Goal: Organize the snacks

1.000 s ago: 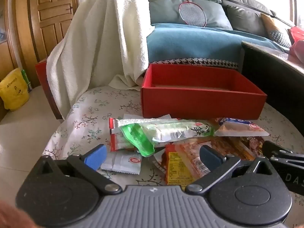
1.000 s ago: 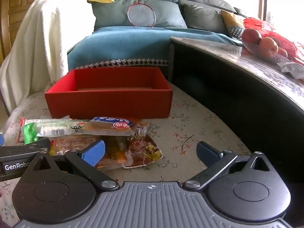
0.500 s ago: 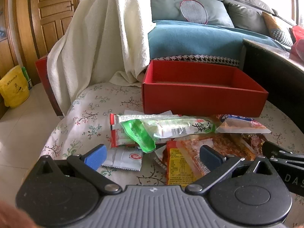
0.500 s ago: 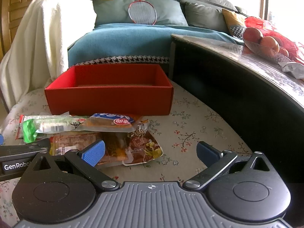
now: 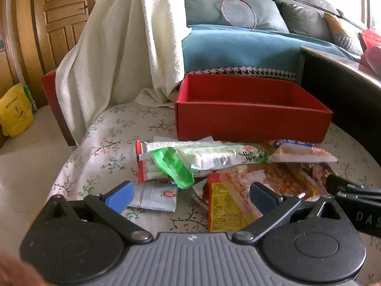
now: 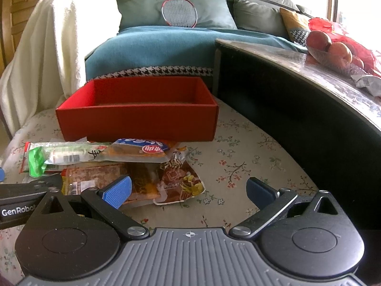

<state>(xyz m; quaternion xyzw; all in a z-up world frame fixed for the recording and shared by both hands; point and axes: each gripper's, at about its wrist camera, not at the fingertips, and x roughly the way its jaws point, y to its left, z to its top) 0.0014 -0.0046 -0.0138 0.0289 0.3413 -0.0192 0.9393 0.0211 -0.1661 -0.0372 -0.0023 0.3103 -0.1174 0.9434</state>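
A red open box [image 5: 252, 121] [image 6: 138, 121] stands on the floral cushion, and what shows of its inside is bare. In front of it lies a pile of snack packets: a green-and-white packet [image 5: 202, 159] [image 6: 64, 157], a blue-topped bun packet [image 5: 302, 151] [image 6: 140, 151], an orange spicy-strip packet [image 5: 238, 190] [image 6: 95, 176], a brown packet [image 6: 178, 181] and a small white sachet [image 5: 157, 195]. My left gripper [image 5: 190, 195] is open, just short of the pile. My right gripper [image 6: 188, 190] is open at the pile's right end.
A dark table [image 6: 297, 109] with fruit [image 6: 333, 47] rises on the right. A white towel [image 5: 123, 52] drapes a chair at left. A sofa with a blue blanket [image 5: 250, 47] and a racket [image 6: 178, 12] is behind. Floor drops off at left [image 5: 28, 162].
Both grippers have risen and tilted slightly, so the box and pile sit lower in view. Nothing was picked up; the snacks have not moved.
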